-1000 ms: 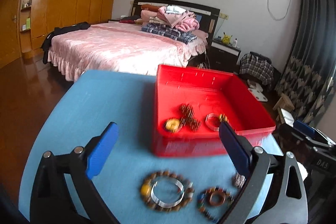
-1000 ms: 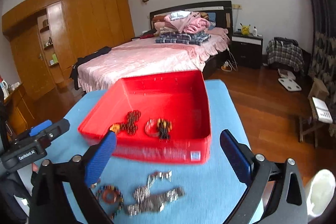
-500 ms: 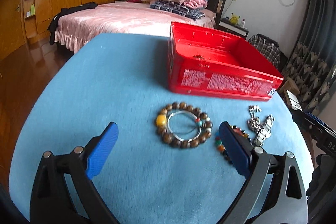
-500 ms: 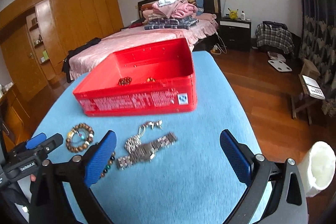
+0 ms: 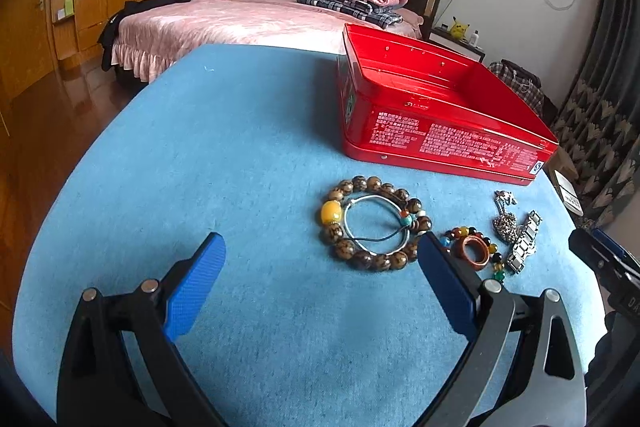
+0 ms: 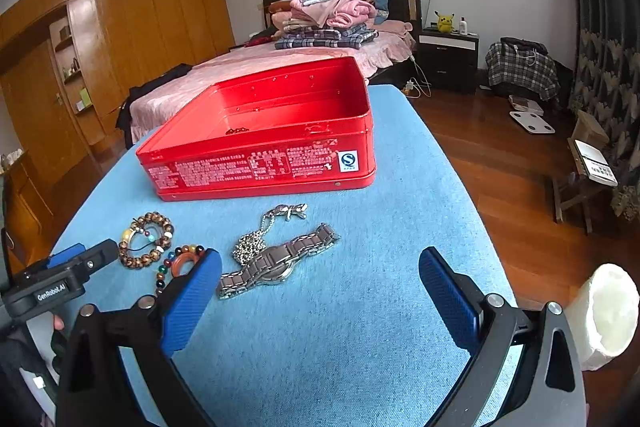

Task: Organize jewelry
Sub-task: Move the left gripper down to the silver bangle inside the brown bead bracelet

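right wrist: one red tin (image 6: 260, 163), one watch (image 6: 276, 263), three bracelets (image 6: 146, 239)

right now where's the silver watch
In the right wrist view the silver watch lies on the blue table, in front of the red tin, touching the silver chain.

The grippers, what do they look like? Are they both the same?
Yes, they match. The left gripper and right gripper each have two bright blue textured pads on black arms with round silver bolts. The right-hand arm of each has a grey metal plate. From the right wrist view, the left gripper's black body carries a white "GenRobot.AI" label.
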Motion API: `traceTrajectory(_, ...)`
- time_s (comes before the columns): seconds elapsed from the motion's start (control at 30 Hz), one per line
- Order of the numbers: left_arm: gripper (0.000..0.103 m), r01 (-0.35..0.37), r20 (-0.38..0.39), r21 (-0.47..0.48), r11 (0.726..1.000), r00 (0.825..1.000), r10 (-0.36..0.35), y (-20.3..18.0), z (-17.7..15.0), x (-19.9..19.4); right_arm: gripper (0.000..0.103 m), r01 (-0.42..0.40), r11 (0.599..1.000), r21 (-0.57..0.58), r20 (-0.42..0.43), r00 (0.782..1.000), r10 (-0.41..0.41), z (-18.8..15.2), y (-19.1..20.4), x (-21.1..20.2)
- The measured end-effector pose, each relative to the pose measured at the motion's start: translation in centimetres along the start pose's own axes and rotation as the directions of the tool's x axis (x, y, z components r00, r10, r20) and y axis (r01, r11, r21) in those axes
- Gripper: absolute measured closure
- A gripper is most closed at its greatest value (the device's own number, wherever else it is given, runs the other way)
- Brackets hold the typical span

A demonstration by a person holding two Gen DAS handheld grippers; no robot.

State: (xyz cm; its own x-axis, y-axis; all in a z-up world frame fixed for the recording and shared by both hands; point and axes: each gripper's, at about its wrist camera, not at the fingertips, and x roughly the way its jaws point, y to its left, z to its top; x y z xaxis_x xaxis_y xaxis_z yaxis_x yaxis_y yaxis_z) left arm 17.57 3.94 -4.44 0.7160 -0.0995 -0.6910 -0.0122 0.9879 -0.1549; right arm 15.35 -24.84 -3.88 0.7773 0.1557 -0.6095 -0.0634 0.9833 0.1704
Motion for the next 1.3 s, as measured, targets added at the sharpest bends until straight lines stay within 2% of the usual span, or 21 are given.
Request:
traceTrajectory(0.13, 0.010, 0.008, -0.007, -0.008, 1.000, 1.000, -0.009, 0.3, 0.2, 0.3, 0.006, -0.007, 1.000, -0.002, -0.008, 1.000, 0.007, -0.1, 0.1, 0.2)
traceTrajectory(0.2, 0.016, 0.015, -0.012, -0.016, 1.000, 1.000, -0.015, 0.4, 0.3, 0.5, 0.006, -0.009, 1.000, -0.002, -0.012, 1.000, 0.009, -0.1, 0.1, 0.3)
traceTrajectory(0.23, 0.024, 0.020, -0.014, -0.020, 1.000, 1.000, -0.020, 0.4, 0.4, 0.6, 0.006, -0.010, 1.000, -0.004, -0.013, 1.000, 0.009, -0.2, 0.2, 0.3)
traceTrajectory(0.27, 0.027, 0.023, -0.018, -0.025, 0.999, 1.000, -0.023, 0.5, 0.4, 0.7, 0.006, -0.010, 1.000, -0.006, -0.014, 1.000, 0.010, -0.2, 0.2, 0.3)
traceTrajectory(0.43, 0.029, 0.029, -0.033, -0.036, 0.999, 0.999, -0.030, 0.6, 1.0, 1.4, 0.006, -0.011, 1.000, -0.014, -0.021, 1.000, 0.011, -0.4, 0.2, 0.5)
traceTrajectory(0.57, 0.039, 0.036, -0.063, -0.027, 0.999, 0.997, -0.038, 0.4, 1.0, 2.0, 0.006, -0.011, 1.000, -0.020, -0.023, 1.000, 0.011, -0.4, 0.3, 0.5)
traceTrajectory(0.73, 0.047, 0.053, -0.078, -0.013, 0.999, 0.996, -0.054, 0.1, 0.9, 2.4, 0.006, -0.013, 1.000, -0.018, -0.030, 0.999, 0.012, -0.5, 0.3, 0.7)
traceTrajectory(0.8, 0.052, 0.067, -0.082, -0.017, 0.998, 0.994, -0.068, 0.2, 1.2, 2.7, 0.006, -0.013, 1.000, -0.016, -0.032, 0.999, 0.012, -0.5, 0.3, 0.7)
traceTrajectory(0.9, 0.066, 0.096, -0.089, -0.027, 0.995, 0.991, -0.098, 0.1, 1.5, 3.0, 0.006, -0.012, 1.000, -0.017, -0.035, 0.999, 0.012, -0.5, 0.3, 0.7)
traceTrajectory(0.97, 0.082, 0.111, -0.098, -0.028, 0.993, 0.989, -0.113, -0.1, 1.5, 3.3, 0.006, -0.014, 1.000, -0.015, -0.039, 0.999, 0.013, -0.6, 0.2, 0.8)
traceTrajectory(1.2, 0.090, 0.132, -0.087, -0.004, 0.991, 0.987, -0.132, -1.0, 1.6, 3.2, 0.006, -0.017, 1.000, -0.008, -0.049, 0.999, 0.017, -0.6, 0.0, 1.1)
traceTrajectory(1.23, 0.100, 0.139, -0.078, -0.001, 0.990, 0.987, -0.139, -1.1, 1.5, 2.9, 0.006, -0.019, 1.000, -0.007, -0.049, 0.999, 0.019, -0.6, 0.0, 1.1)
traceTrajectory(1.3, 0.100, 0.149, -0.060, -0.006, 0.989, 0.987, -0.149, -1.3, 1.5, 2.1, 0.006, -0.022, 1.000, -0.005, -0.049, 0.999, 0.022, -0.6, -0.1, 1.1)
